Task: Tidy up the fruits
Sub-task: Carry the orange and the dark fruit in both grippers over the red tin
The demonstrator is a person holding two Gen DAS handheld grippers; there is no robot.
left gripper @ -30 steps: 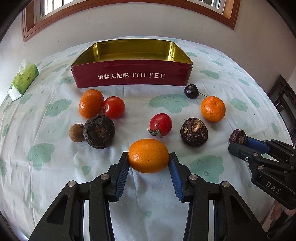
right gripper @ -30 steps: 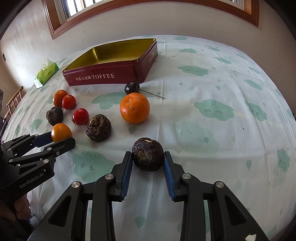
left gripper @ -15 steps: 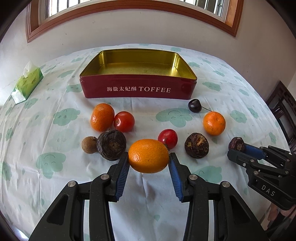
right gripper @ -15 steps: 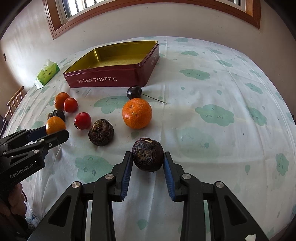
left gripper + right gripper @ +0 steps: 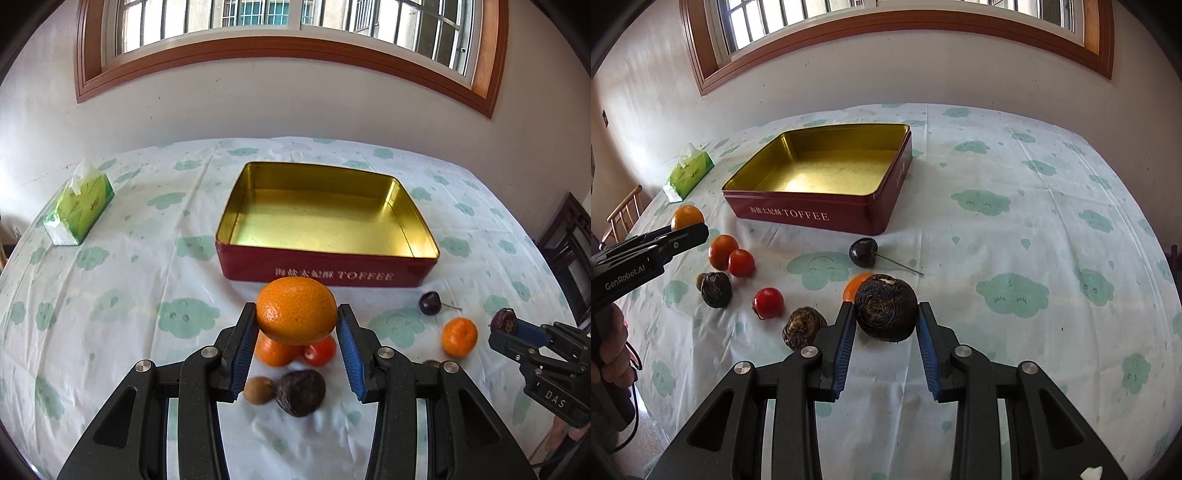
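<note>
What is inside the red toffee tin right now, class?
Nothing: the tin shows only its bare gold floor in both views. The inner face of its near wall is hidden from the cameras, so that strip cannot be checked.

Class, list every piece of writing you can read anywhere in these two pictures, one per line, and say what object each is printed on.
"TOFFEE": front wall of the red tin, after a row of Chinese characters too small to read surely.
"GenRobot.AI": side of the left gripper, seen in the right wrist view.
"DAS": body of the right gripper, seen in the left wrist view.
Print on the green tissue pack: too small and blurred to read.
</note>
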